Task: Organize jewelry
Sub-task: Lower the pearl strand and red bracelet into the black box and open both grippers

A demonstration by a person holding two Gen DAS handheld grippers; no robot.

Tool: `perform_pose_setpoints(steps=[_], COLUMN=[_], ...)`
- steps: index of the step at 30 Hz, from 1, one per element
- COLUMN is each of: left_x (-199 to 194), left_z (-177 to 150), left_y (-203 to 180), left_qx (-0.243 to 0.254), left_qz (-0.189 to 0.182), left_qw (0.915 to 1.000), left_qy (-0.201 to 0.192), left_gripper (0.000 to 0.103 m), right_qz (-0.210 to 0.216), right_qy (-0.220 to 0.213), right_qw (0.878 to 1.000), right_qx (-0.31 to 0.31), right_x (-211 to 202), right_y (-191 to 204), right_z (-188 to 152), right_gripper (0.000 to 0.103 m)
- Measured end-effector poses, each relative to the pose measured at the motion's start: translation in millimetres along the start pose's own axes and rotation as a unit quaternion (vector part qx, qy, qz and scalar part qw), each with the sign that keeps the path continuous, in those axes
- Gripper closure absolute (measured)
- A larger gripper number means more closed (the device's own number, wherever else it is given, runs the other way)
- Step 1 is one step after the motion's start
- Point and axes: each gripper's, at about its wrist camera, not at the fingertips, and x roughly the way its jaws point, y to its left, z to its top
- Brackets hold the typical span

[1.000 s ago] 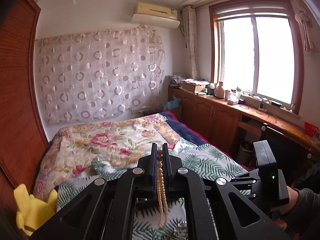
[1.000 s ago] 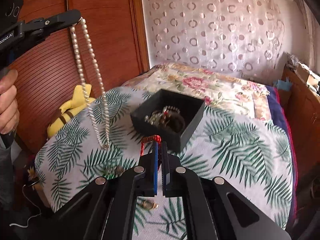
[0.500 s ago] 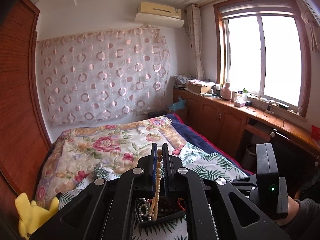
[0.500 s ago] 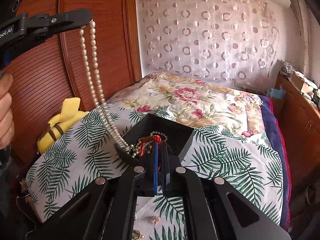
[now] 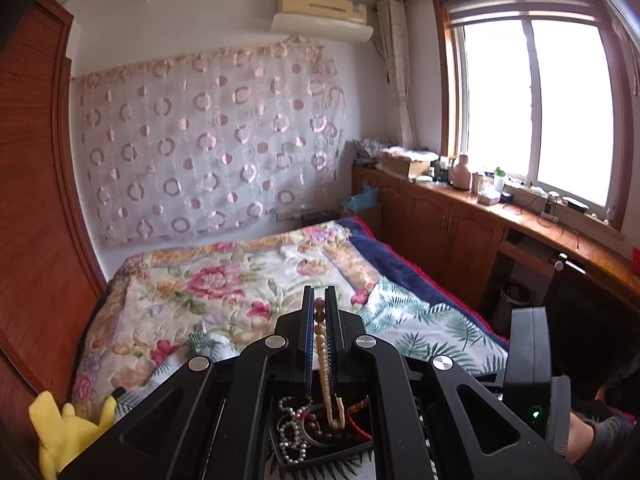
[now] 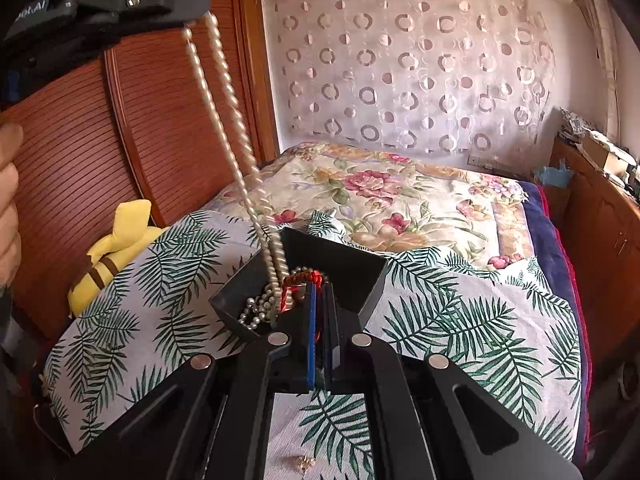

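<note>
Because its loop must drop into the black tray [image 6: 362, 278] mid-frame, the left tongs [image 6: 192, 16] pinch the pearl necklace [image 6: 224, 92] high; the right tongs [image 6: 320, 300] clamp a red cord [image 6: 298, 280].

A floral quilt [image 5: 208, 280] covers the bed, a palm-leaf cloth [image 6: 460, 320] over its near end. A yellow plush toy [image 6: 116, 240] sits at the bed's left edge against the wooden wardrobe [image 6: 80, 140]. A circle-patterned curtain [image 5: 208, 140] hangs beyond, an air conditioner [image 5: 320, 12] above; bottles crowd the window-side counter [image 5: 520, 216].
</note>
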Motion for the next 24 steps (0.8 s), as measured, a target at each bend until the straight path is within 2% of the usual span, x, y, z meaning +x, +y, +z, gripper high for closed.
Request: perform_pose_setpoints(steps=[10, 20, 21, 22, 24], left_x=[59.3, 78.3, 77.6, 78.4, 73.8], left_z=[-58.2, -103.4, -106.8, -107.0, -111.6], left_y=[19.6, 34.6, 36.1, 35.3, 36.2], left_qx=[-0.031, -0.055, -0.056, -0.056, -0.052], left_qz=[-0.005, 0.005, 0.005, 0.006, 0.011], left_qw=[0.9969, 0.9931, 0.9928, 0.9928, 0.9931], left_qy=[0.073, 0.104, 0.106, 0.106, 0.105], left_gripper=[0.098, 0.097, 0.094, 0.086, 0.083], right_qz=[-0.015, -0.013, -0.012, -0.011, -0.013], right_qy=[0.009, 0.038, 0.038, 0.037, 0.040], right_qw=[1.000, 0.999, 0.999, 0.999, 0.999], right_qx=[0.003, 0.014, 0.013, 0.012, 0.010], right_x=[33.9, 73.0, 73.0, 72.7, 72.2], right_y=[-6.2, -13.5, -13.1, -12.9, -12.0], right_z=[5.7, 1.4, 0.1, -0.3, -1.3], right_gripper=[0.099, 0.098, 0.098, 0.098, 0.098])
